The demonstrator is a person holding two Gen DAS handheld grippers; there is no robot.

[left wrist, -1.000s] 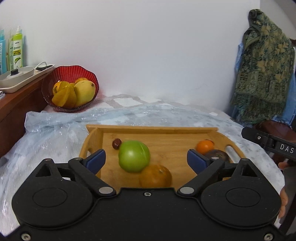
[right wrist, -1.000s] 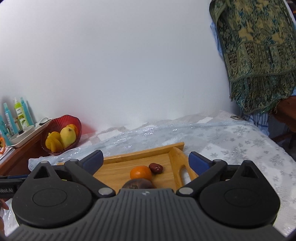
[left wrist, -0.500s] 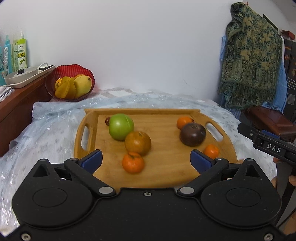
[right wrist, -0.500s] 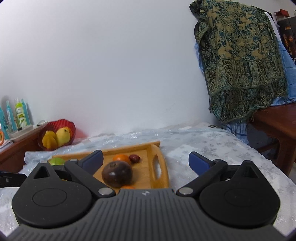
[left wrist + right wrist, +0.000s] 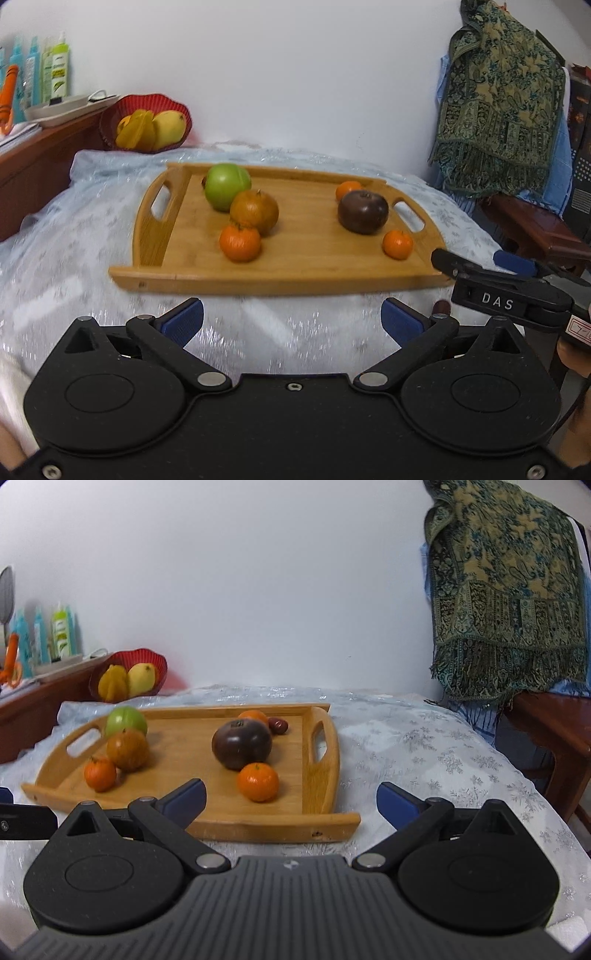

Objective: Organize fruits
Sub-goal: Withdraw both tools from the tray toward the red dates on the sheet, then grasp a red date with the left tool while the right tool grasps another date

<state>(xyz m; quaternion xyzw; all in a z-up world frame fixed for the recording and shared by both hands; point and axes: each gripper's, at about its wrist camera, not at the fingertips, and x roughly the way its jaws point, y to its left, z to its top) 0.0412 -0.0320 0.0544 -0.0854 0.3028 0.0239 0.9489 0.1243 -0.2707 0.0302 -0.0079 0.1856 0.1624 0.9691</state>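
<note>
We have pulled both grippers back from the wooden tray [image 5: 280, 273]. The left gripper [image 5: 291, 319] and right gripper [image 5: 290, 797] hang wide open, holding nothing.

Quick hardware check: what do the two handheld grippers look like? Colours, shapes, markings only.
The left gripper and right gripper are both matte black, with two round discs, angled linkage arms on silver pivot pins and blue finger pads. The right one's body is ribbed grey with a small logo. Seen from the left wrist, its side carries white "DAS" lettering. No cables or sleeves visible.

Tray [image 5: 155, 258] middle bare between green apple [image 5: 227, 186] cluster and dark fruit [image 5: 363, 212].
</note>
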